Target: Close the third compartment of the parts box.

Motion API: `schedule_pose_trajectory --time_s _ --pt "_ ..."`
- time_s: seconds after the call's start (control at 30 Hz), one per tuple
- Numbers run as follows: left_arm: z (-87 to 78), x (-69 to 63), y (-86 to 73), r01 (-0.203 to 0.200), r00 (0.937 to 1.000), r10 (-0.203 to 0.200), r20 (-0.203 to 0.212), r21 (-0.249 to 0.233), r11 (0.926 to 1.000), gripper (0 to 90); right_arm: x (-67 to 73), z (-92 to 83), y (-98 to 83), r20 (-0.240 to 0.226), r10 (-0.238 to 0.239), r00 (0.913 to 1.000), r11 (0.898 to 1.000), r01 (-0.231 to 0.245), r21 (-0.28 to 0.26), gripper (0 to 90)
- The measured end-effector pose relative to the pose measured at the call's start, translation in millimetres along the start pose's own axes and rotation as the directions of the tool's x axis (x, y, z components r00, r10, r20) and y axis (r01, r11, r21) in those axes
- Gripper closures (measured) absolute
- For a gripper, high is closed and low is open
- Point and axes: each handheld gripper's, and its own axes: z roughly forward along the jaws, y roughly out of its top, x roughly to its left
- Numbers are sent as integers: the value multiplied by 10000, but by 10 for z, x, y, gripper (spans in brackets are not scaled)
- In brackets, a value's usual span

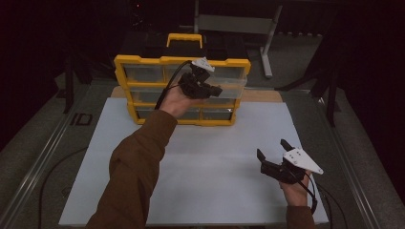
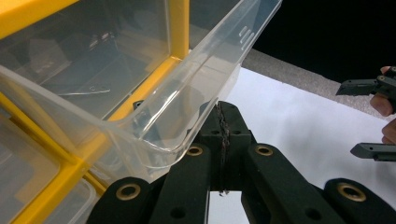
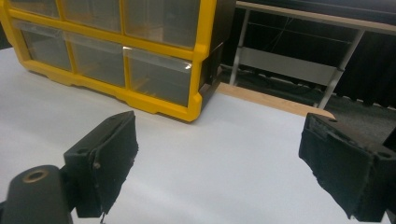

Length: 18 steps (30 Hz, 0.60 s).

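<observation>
A yellow drawer organizer [image 1: 181, 60] with clear drawers stands at the far edge of the white mat [image 1: 215, 157]; it also shows in the right gripper view [image 3: 196, 70]. One clear drawer [image 1: 231, 85] on its right side sticks out a little. My left gripper [image 1: 215, 89] is at that drawer, its jaws shut. In the left gripper view the pads meet in a thin seam [image 2: 222, 121], and the drawer's clear front corner [image 2: 154, 140] overlaps the left jaw; I cannot tell whether its rim is pinched. My right gripper [image 1: 272, 149] hovers open over the mat's near right, nothing between its jaws [image 3: 219, 154].
A grey metal stand [image 1: 229, 21] is behind the organizer on the dark floor. Metal rails [image 1: 43, 152] run along both sides of the table. A wooden strip [image 3: 275, 100] borders the mat's far edge. Cables trail from both grippers.
</observation>
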Motion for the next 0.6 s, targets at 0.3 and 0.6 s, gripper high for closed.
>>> schedule_pose_trajectory --time_s 0.3,0.6 --pt "31 21 13 39 10000 -39 -53 18 10000 900 -3 -5 2 -1 1 10000 10000 -1 -7 110" --pt "45 39 23 107 9999 -106 -132 10 9999 900 -3 -3 -3 13 2 10000 10000 -2 -7 110"
